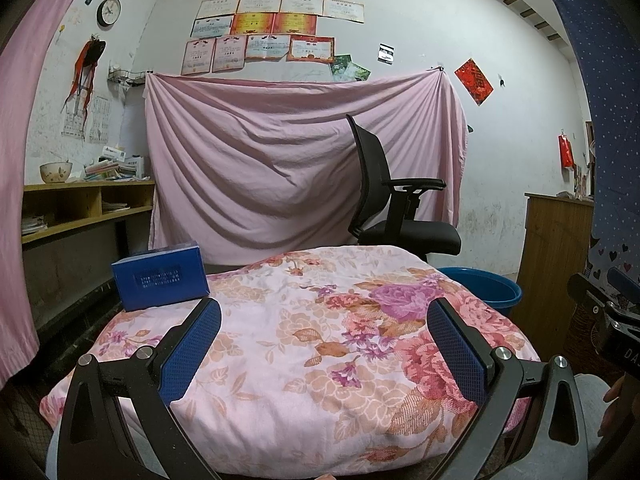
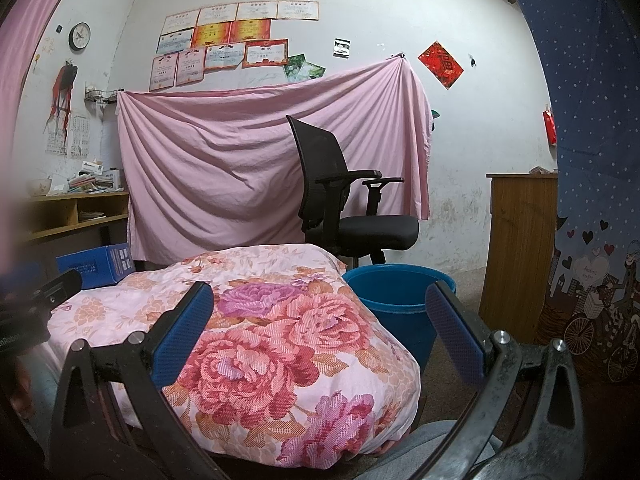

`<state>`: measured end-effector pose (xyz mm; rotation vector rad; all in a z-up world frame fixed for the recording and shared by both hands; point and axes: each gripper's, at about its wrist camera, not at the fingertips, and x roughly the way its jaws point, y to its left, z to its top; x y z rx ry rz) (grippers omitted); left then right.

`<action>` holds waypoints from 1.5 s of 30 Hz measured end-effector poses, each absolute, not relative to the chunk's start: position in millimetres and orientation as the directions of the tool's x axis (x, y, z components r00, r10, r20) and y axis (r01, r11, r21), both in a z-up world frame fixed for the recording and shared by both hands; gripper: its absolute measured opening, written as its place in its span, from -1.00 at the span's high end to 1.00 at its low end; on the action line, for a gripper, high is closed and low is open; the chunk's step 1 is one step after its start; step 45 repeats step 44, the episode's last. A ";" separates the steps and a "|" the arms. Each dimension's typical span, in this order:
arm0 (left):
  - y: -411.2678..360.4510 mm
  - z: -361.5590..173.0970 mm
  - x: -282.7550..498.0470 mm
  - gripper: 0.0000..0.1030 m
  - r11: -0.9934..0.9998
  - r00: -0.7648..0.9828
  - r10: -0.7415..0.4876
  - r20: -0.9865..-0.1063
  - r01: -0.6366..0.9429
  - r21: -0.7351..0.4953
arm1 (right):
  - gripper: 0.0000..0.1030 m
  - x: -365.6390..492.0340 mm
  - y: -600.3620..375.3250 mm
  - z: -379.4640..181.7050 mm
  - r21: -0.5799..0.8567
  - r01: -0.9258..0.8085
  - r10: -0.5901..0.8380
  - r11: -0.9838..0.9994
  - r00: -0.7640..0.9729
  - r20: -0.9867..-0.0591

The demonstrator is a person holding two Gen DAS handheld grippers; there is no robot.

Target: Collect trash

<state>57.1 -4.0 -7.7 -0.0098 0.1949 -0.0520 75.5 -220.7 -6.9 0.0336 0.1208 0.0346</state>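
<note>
— How were the tools held?

— The left gripper and the right gripper were both spread wide with nothing between the pads, held above a flowered quilt.

— Where was the trash found?

— A blue box was seen ahead and to the left of the left gripper, on the quilt's far corner. A blue bucket was placed ahead of the right gripper, beside the quilt.

— Could any writing be read?

— Print was noted on the box, too small to be read.

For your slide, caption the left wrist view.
Open left gripper hovers over floral quilt; blue box at its far-left corner, blue bucket beyond.
</note>
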 end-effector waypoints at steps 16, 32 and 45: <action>-2.9 -6.1 58.0 -0.96 0.999 0.980 -0.053 -0.192 0.051 -0.014 | -1.00 75.5 -221.2 -7.0 0.036 -0.033 0.037 0.999 0.992 -0.120; -1.4 -5.5 60.0 -0.96 0.999 0.980 -0.029 -0.199 0.033 0.014 | -1.00 75.2 -221.3 -7.3 0.035 -0.033 0.037 0.999 0.992 -0.122; -1.4 -11.6 65.8 -0.96 0.999 0.978 -0.014 -0.207 0.019 0.025 | -1.00 75.3 -221.8 -8.1 0.035 -0.034 0.038 0.999 0.991 -0.124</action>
